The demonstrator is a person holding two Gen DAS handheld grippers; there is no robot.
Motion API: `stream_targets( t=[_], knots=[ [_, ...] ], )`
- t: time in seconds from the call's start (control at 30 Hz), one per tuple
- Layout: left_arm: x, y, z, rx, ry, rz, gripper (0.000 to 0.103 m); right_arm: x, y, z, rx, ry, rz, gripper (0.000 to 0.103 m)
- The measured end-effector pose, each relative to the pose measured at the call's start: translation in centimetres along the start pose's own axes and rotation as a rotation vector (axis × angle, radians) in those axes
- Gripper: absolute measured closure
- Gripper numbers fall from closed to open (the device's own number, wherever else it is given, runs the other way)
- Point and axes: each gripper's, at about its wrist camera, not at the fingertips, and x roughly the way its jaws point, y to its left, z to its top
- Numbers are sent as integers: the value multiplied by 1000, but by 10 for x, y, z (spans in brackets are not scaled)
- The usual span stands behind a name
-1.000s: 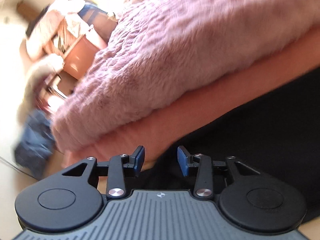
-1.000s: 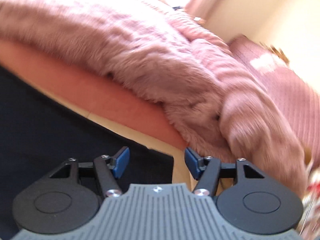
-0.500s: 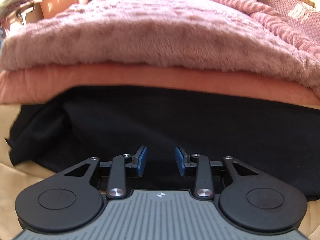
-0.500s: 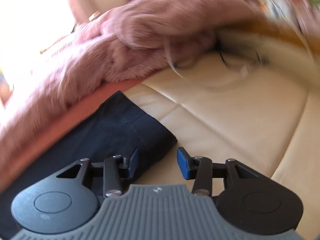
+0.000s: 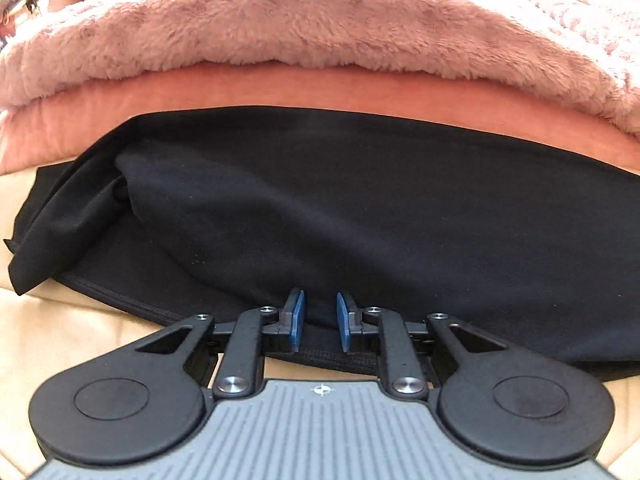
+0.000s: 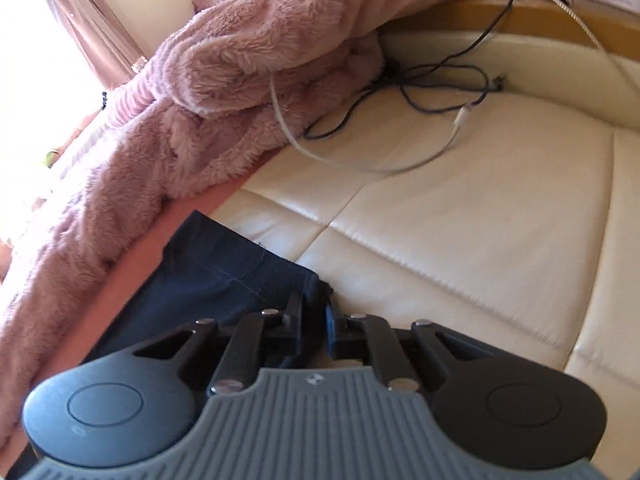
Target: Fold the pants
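Observation:
The dark pants [image 5: 360,216] lie flat along the cream cushioned surface, against the pink blankets. In the left wrist view my left gripper [image 5: 319,322] sits at the near hem of the pants, its jaws a small gap apart with the fabric edge between them. In the right wrist view the pants' end [image 6: 224,276] lies at lower left, and my right gripper [image 6: 314,322] has closed its jaws on the corner of that end.
A fluffy pink blanket [image 5: 320,28] over a salmon sheet [image 5: 280,88] borders the pants on the far side. The same blanket [image 6: 248,80] shows in the right wrist view. Black and white cables [image 6: 420,92] lie on the cream cushion [image 6: 480,208] near its raised back edge.
Both grippers swung round and came down to the pants. The left jaws narrowed at the near hem. The right jaws closed on the pants' corner.

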Motion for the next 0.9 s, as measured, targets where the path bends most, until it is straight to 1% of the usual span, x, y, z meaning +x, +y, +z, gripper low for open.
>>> stream_targets(
  t=[0.07,0.17,0.2,0.27,0.3,0.33,0.37,0.43,0.47,0.5,0.53,0.57,0.63,0.73,0.8,0.87,0.9],
  knots=[
    [-3,-9,-9,-3,5,-34,81,0,0,5,-34,-2,-40,99],
    [-7,-26,-20,22,29,-100,82,-2,-3,16,-151,-11,-133,99],
    [-9,-30,-24,33,29,-120,82,-3,-8,21,-149,-8,-152,99],
    [-14,-34,-31,48,4,-136,82,-3,-16,33,-146,5,-190,98],
    [-17,-33,-34,51,-12,-148,82,-4,-18,38,-167,19,-197,97],
    [-20,-30,-36,48,-20,-161,81,-4,-17,42,-189,29,-198,91],
    [-25,-25,-38,39,-32,-170,81,-8,-13,45,-222,27,-210,82],
    [-39,-7,-42,7,-80,-161,79,-22,-2,45,-289,-5,-229,79],
    [-44,2,-44,-12,-101,-146,77,-29,5,42,-320,-15,-222,75],
    [-50,14,-45,-37,-123,-127,76,-36,13,38,-359,-29,-218,75],
    [-56,28,-46,-67,-148,-104,72,-45,23,32,-397,-47,-208,74],
    [-60,44,-48,-105,-175,-81,65,-51,31,25,-423,-59,-189,71],
    [-62,72,-50,-173,-202,-50,56,-66,49,3,-480,-64,-120,72],
    [-60,112,-54,-283,-207,2,56,-82,75,-33,-536,-33,2,72],
    [-62,139,-62,-368,-217,7,55,-90,96,-62,-597,-13,70,72],
    [-63,163,-70,-458,-231,-18,49,-96,118,-89,-662,1,119,72],
    [-62,173,-74,-500,-240,-31,48,-98,126,-99,-687,6,137,72]
  ],
)
